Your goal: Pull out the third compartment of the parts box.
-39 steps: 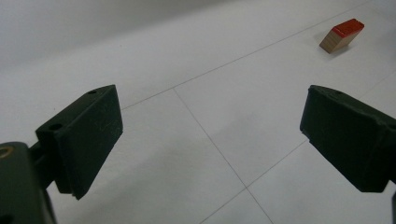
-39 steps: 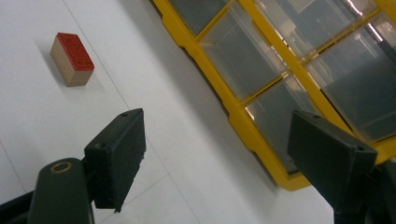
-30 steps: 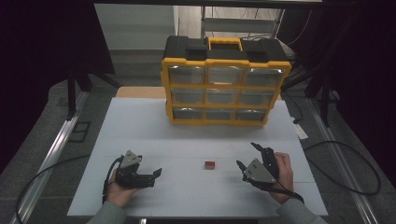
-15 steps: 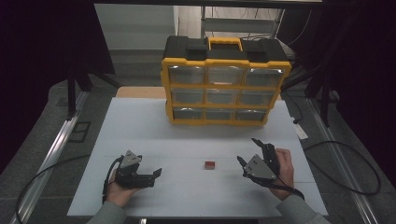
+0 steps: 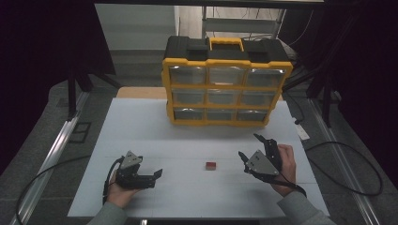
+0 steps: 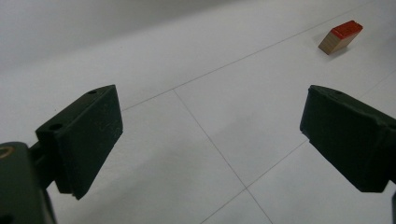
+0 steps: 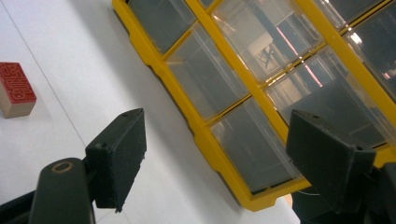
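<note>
Since a second ago, our right gripper (image 5: 250, 149) has lifted a little and swung its jaws up toward the organizer (image 5: 226, 84); left gripper (image 5: 157, 174), block (image 5: 210, 165) and organizer haven't shifted.

Left gripper sits low at the near left of the table (image 5: 141, 126), resting in our left hand (image 5: 121, 193), jaws pointing right toward the block. Jaws spread wide, nothing between them. In the left gripper view (image 6: 210, 140) we see bare white tabletop (image 6: 187, 56) between the jaws, and the block (image 6: 340, 37) far off at upper right, tilted in that picture, red top, pale wood body.

Right gripper is held in our right hand (image 5: 286, 164) at the near right, clear of the tabletop as far as we can tell, jaws angled up and forward. Jaws also spread wide, gripping nothing. In the right gripper view (image 7: 215, 158) the jaws frame the organizer's (image 7: 196, 126) lower clear drawers (image 7: 205, 74) and yellow frame; the block (image 7: 15, 89) lies at the left edge of that picture, red face with raised lettering we can't read.

Block lies on the table between the two grippers, nearer the right one, apart from both. Organizer stands upright at the far side of the table, well apart from the block: yellow frame, black top, yellow handle (image 5: 226, 43), three rows of three clear drawers, all closed. Drawer contents: can't tell. Cables (image 5: 347, 164) trail off both grippers over the table edges.
</note>
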